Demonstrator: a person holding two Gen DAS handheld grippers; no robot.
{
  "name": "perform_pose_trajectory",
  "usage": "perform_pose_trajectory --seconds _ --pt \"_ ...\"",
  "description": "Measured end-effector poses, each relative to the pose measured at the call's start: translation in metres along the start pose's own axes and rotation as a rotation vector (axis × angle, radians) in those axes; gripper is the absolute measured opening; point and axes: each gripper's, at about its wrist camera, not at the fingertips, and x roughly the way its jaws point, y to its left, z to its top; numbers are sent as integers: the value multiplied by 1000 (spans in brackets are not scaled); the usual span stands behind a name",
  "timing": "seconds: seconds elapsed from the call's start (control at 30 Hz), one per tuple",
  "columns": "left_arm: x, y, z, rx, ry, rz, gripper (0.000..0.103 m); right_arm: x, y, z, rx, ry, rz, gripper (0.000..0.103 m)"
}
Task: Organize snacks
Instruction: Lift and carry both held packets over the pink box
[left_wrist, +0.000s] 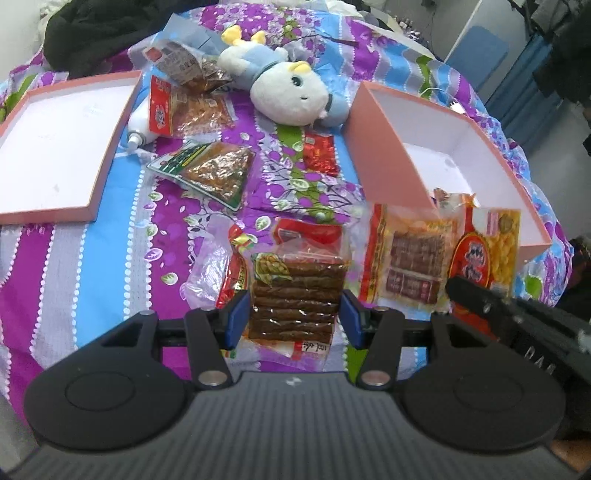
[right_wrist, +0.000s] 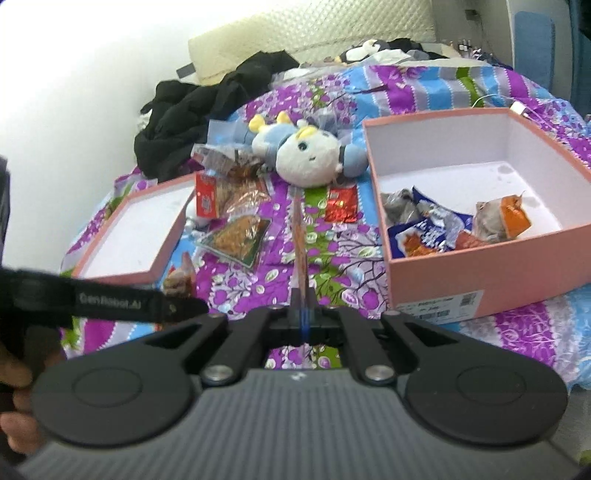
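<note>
Between the blue pads of our left hand-held gripper (left_wrist: 293, 317) sits a clear packet of brown strips (left_wrist: 295, 295), clamped at its sides. Our right hand-held gripper (right_wrist: 303, 317) is pressed shut on a flat snack packet (right_wrist: 301, 236), seen edge-on. At two o'clock from it stands the pink box (right_wrist: 480, 269) with a few wrappers inside. At ten o'clock lies the box lid (right_wrist: 147, 229). More loose snacks (right_wrist: 240, 236) rest on the patterned bedspread (right_wrist: 332, 258), with a plush toy (right_wrist: 306, 155) at twelve o'clock.
</note>
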Motion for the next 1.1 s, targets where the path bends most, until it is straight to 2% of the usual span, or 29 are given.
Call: perform_pose_trajectory --seconds 0.3,0.57,0.87,1.1 --pt "-39 -31 9 43 -59 -45 58 -42 -4 20 0 -75 -31 3" --pt "-55 -62 23 111 -83 -74 58 -77 -20 30 36 -160 -94 3" --pt "-46 -102 37 215 -95 -108 58 -101 -49 37 66 -214 -175 3" --pt "-23 -132 69 274 -110 -135 58 -92 -80 53 92 -258 -217 3"
